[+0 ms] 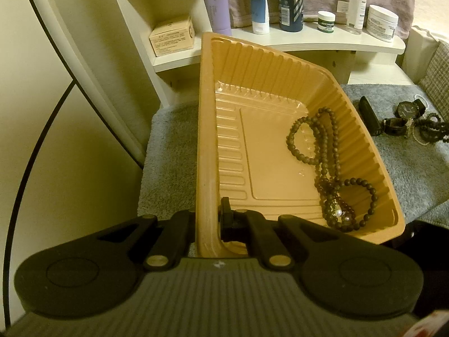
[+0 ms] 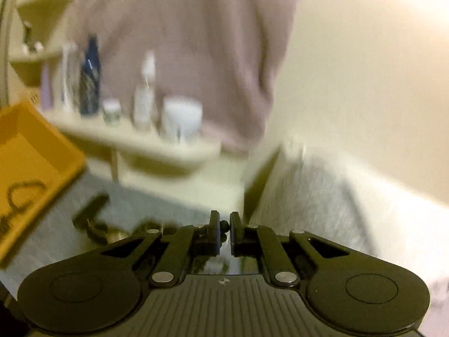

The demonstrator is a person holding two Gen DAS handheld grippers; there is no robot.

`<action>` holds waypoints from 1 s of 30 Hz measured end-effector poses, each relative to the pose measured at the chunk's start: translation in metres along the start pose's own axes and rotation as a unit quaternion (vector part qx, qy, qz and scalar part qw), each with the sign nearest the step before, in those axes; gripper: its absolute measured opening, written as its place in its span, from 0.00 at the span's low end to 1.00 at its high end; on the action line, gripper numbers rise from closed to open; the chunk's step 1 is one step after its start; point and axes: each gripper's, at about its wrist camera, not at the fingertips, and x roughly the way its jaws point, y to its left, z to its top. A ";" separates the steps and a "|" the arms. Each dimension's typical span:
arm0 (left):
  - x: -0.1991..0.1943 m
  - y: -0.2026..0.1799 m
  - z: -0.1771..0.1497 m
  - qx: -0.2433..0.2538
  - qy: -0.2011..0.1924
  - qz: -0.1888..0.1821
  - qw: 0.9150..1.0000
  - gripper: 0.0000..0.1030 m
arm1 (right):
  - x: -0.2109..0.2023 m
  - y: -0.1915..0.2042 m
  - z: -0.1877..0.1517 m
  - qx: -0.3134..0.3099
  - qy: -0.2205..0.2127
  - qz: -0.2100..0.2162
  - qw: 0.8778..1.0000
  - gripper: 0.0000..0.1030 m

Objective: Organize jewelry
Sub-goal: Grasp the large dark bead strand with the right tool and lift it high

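Beaded necklaces (image 1: 328,165) lie in the orange tray (image 1: 266,64); the left gripper (image 1: 207,221) clamps its near wall. At four o'clock, the right gripper (image 2: 224,234) pinches dark beads (image 2: 224,224).

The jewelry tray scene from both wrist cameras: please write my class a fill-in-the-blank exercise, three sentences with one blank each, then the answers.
1. The left gripper is clamped on the wall of the orange ____.
2. The brown beaded necklaces lie ____ the tray.
3. The watch with the dark dial rests on the grey ____, outside the tray.

Missing words: tray; inside; towel
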 end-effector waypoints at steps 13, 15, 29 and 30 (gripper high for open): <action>-0.002 -0.001 0.000 0.003 -0.002 0.000 1.000 0.02 | -0.065 -0.015 0.086 -0.089 -0.117 -0.016 0.989 0.06; -0.002 -0.001 0.000 0.003 -0.003 0.000 1.000 0.02 | -0.071 -0.017 0.097 -0.096 -0.130 -0.016 0.987 0.06; -0.003 -0.002 0.000 0.006 -0.003 0.000 1.000 0.02 | -0.110 -0.025 0.152 -0.130 -0.191 -0.018 0.973 0.06; -0.003 -0.001 0.000 0.006 -0.003 0.000 1.000 0.02 | -0.111 -0.025 0.154 -0.131 -0.193 -0.016 0.972 0.06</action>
